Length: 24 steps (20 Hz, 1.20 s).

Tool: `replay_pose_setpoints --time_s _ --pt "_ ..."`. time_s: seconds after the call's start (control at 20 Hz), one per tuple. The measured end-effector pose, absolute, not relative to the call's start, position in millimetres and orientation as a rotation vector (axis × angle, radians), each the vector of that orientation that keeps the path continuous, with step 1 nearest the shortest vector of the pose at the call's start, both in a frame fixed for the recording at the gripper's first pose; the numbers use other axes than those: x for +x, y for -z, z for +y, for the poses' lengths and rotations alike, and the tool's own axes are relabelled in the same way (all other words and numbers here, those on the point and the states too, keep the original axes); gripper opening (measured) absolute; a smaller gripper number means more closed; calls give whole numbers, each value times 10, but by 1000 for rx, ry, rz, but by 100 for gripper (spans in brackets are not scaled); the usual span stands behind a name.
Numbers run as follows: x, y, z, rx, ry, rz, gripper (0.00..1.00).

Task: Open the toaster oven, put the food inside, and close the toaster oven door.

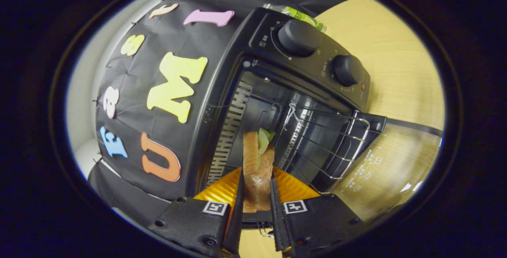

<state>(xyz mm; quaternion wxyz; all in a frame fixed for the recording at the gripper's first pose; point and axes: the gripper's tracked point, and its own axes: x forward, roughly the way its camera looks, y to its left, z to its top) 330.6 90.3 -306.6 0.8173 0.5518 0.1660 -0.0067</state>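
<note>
My gripper (256, 188) is shut on a sandwich (257, 163), two slices of brown bread with green lettuce showing at its far end. The sandwich stands on edge between both fingers and points into the black toaster oven (277, 91) just ahead. The oven's glass door (380, 163) hangs open, folded down toward the wooden table. A wire rack (321, 139) sits inside the cavity, partly slid out over the door. The view is rolled, so the oven appears tilted on its side. Two round black knobs (299, 38) sit on the oven's control panel.
The oven rests on a light wooden table (396, 60). A green-labelled bottle (303, 15) lies behind the oven's far corner. The booth's black cloth wall (130, 91) rises beside the oven.
</note>
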Motion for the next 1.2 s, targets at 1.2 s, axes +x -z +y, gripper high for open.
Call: replay_pose_setpoints --time_s 1.2 --pt "3331 3233 1211 937 -67 516 68"
